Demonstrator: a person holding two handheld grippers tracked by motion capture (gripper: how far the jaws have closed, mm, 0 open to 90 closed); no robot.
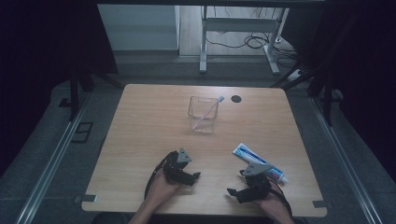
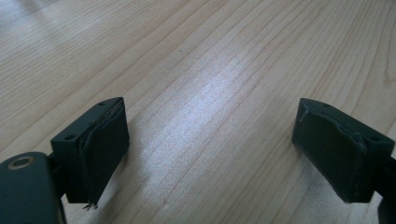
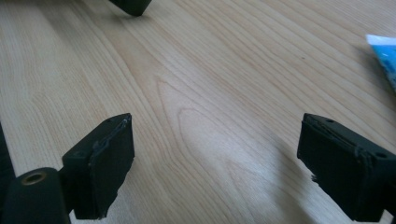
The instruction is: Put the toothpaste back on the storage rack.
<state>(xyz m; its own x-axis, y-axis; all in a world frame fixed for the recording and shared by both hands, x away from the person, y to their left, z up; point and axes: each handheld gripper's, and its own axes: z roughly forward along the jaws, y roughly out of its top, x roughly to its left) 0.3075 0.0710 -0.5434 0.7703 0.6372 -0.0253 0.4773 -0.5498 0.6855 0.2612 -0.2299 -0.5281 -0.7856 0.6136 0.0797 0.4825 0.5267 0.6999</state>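
Surface (image 1: pixel 140 154): pale wood-grain top, lit from above; carries everything listed below.
Clear cup (image 1: pixel 202 114): transparent square-sided holder, upright, near the middle of the surface toward the far edge, well apart from both hands.
Toothbrush (image 1: pixel 211 110): stands slanted inside the clear cup, head up and leaning over the far right corner of the rim; the rim props it, so it rests tilted rather than upright.
Toothpaste tube (image 1: pixel 258 162): white and blue, lying flat on the near right part of the surface, cap end toward the near right; its blue crimped end also shows at the right edge of the right gripper view (image 3: pixel 384 58).
Left hand-held gripper (image 1: pixel 187 173): held low over the near edge, jaws spread wide, nothing between them; in its own view (image 2: pixel 210 149) bare wood lies in the gap.
Right hand-held gripper (image 1: pixel 243 186): held low just beside the toothpaste tube, jaws spread wide and empty (image 3: pixel 215 163); it points across toward the left one.
Judgement: the tube is the nearest thing to a gripper, so it appears next in line, probably bound for the cup.
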